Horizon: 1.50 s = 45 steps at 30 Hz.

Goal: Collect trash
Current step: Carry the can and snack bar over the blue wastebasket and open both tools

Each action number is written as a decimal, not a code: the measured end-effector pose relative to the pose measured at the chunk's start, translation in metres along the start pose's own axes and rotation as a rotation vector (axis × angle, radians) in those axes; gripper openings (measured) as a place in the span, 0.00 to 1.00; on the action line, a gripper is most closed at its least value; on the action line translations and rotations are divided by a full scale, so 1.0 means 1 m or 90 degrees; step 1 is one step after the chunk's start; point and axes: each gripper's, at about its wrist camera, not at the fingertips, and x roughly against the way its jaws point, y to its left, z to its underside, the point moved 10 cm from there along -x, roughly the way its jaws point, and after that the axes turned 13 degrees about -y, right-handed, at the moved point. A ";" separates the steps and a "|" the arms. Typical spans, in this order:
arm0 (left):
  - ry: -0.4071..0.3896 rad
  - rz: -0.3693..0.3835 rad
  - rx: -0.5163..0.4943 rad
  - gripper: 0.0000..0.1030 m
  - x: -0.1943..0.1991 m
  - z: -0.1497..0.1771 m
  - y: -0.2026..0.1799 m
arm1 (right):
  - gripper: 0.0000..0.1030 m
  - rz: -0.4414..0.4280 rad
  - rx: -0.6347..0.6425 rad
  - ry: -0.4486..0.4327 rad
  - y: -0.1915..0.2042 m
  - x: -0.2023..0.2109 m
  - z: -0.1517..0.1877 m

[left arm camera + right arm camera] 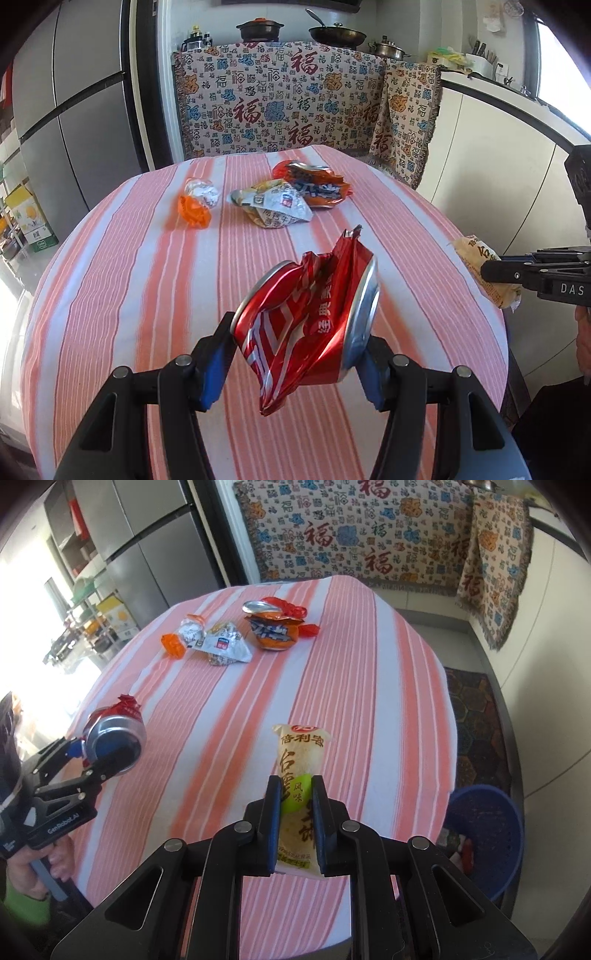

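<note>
Crushed and torn, the red can (306, 325) sat nearest the lens, clamped between the blue pads of the left hand-held gripper (299, 354) and held clear above the striped table (110, 277). Over on the right, the right hand-held gripper (295, 823) was closed narrowly on a yellow snack wrapper (301, 760), its jaws pinching the lower half while the top stuck out toward the far side. More trash lay at the far end of the table: an orange crumpled can (275, 635), a silver wrapper (223, 646) and a small orange scrap (173, 646) to its left. A blue basket (484, 834) stood on the floor by the near right edge, apparently the bin. The can's ragged torn edge looked likely to slip or twist in the pads if swung quickly, and the thin wrapper could slide free before reaching the basket.
</note>
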 end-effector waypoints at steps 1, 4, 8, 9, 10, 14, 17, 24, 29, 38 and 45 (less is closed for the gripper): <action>-0.002 0.004 -0.006 0.58 0.000 -0.002 -0.007 | 0.14 0.000 -0.001 -0.002 -0.002 0.003 0.000; -0.007 0.016 -0.021 0.58 -0.002 -0.009 -0.028 | 0.14 0.002 -0.006 -0.007 -0.010 0.010 0.000; -0.011 0.031 -0.041 0.58 -0.005 -0.015 -0.053 | 0.14 0.007 -0.014 -0.015 -0.022 0.020 0.001; -0.012 0.036 -0.045 0.58 -0.005 -0.017 -0.059 | 0.14 0.010 -0.016 -0.016 -0.026 0.022 0.001; -0.014 0.040 -0.051 0.58 -0.006 -0.018 -0.065 | 0.14 0.012 -0.019 -0.017 -0.030 0.024 0.001; -0.015 0.061 -0.069 0.58 -0.010 -0.023 -0.090 | 0.14 0.023 -0.032 -0.022 -0.049 0.034 0.003; -0.011 0.082 -0.079 0.58 -0.014 -0.024 -0.107 | 0.14 0.037 -0.045 -0.026 -0.068 0.042 0.005; 0.009 0.172 -0.096 0.58 -0.022 -0.025 -0.172 | 0.14 0.094 -0.093 -0.021 -0.140 0.063 0.019; 0.037 0.253 -0.116 0.58 -0.032 -0.021 -0.244 | 0.14 0.145 -0.142 -0.002 -0.208 0.073 0.040; 0.123 0.355 -0.123 0.58 -0.090 0.006 -0.356 | 0.14 0.197 -0.233 0.041 -0.305 0.065 0.082; 0.179 0.373 -0.097 0.58 -0.143 0.029 -0.389 | 0.14 0.208 -0.284 0.046 -0.346 0.049 0.099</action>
